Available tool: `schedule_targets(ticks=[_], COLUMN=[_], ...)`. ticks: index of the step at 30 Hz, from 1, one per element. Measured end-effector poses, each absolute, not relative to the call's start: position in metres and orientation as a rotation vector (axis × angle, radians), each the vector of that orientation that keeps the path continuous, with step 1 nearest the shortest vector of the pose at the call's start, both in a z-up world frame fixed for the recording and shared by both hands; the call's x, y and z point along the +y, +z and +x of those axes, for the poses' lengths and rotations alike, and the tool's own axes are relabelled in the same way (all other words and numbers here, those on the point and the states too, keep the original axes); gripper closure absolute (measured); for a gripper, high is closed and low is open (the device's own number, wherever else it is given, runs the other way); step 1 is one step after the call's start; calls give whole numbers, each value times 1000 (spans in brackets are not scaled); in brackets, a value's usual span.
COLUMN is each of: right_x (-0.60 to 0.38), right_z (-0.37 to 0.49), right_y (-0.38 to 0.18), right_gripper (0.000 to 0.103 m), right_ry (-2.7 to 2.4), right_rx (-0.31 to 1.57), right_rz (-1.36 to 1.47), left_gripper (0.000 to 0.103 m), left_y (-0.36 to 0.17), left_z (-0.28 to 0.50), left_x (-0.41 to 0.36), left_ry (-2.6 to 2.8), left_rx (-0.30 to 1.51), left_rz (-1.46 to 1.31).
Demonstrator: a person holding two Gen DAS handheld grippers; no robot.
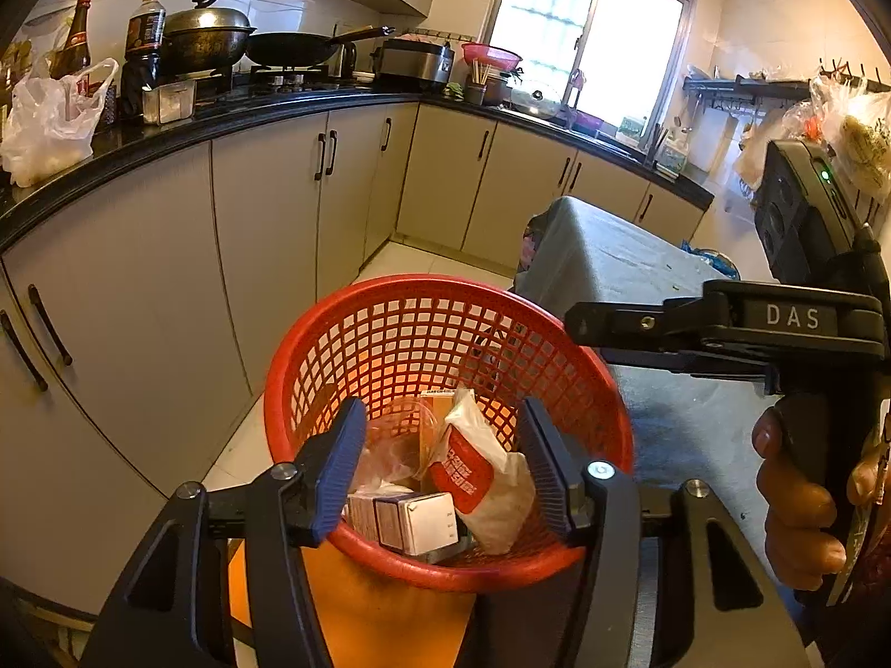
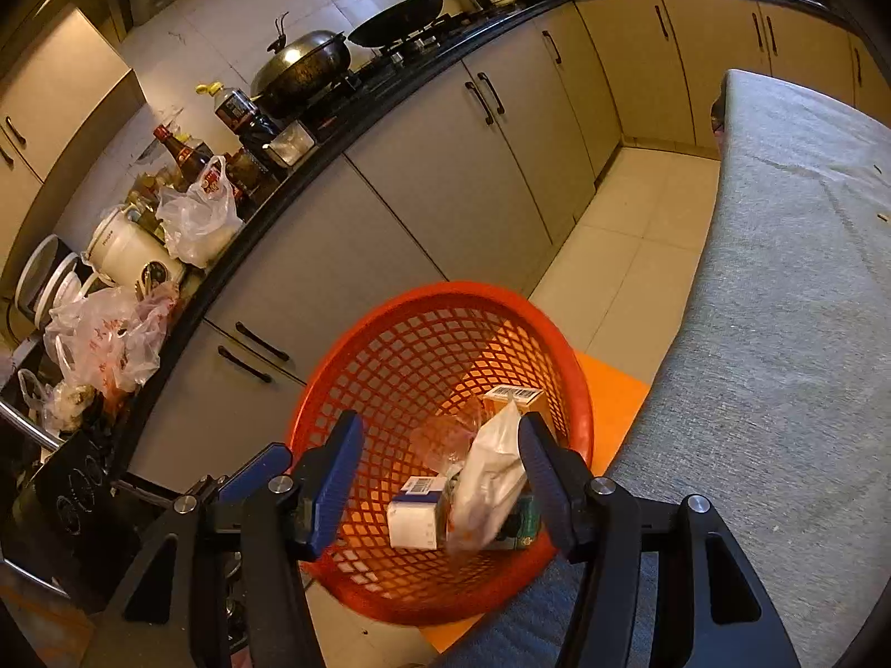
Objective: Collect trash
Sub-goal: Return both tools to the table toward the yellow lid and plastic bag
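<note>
A red mesh basket (image 1: 445, 281) stands beside the grey-clothed table. It holds a white packet with a red label (image 1: 479, 467), a white box (image 1: 423, 520) and a clear plastic cup (image 1: 398, 440). My left gripper (image 1: 445, 473) hangs open over the basket, its pads clear of the packet below. In the right wrist view my right gripper (image 2: 442, 479) is also open above the basket (image 2: 473, 286), with the blurred packet (image 2: 490, 479) and the box (image 2: 415, 517) under it. A hand (image 1: 802, 506) holds the right gripper (image 1: 584, 328) at the right of the left wrist view.
The basket sits on an orange surface (image 1: 362, 612). The grey table (image 2: 779, 278) runs along the right. A black counter (image 1: 167, 133) with pans, bottles and plastic bags lines the left above beige cabinets (image 2: 445, 195). Pale floor tiles (image 2: 629, 256) lie between.
</note>
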State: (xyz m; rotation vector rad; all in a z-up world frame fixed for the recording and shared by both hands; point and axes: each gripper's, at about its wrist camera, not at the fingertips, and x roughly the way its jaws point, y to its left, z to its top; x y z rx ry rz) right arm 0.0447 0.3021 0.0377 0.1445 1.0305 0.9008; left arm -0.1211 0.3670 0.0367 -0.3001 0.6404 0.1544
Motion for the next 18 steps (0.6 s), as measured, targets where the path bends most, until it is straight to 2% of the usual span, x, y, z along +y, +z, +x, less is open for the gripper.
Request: schedule_targets(ticks=[9,18], right_x=[275,220], right_z=[35,23], right_y=[54,71], right_gripper=[41,41], right_ry=[898,854], right_rx=[991,953], right_rz=[184,209], left_gripper=[28,22], left_y=[55,65], left_z=[-129,-122], left_x=[346,302], left_ry=[126,56], left_rx=[610,655], left_rz=[-278,-258])
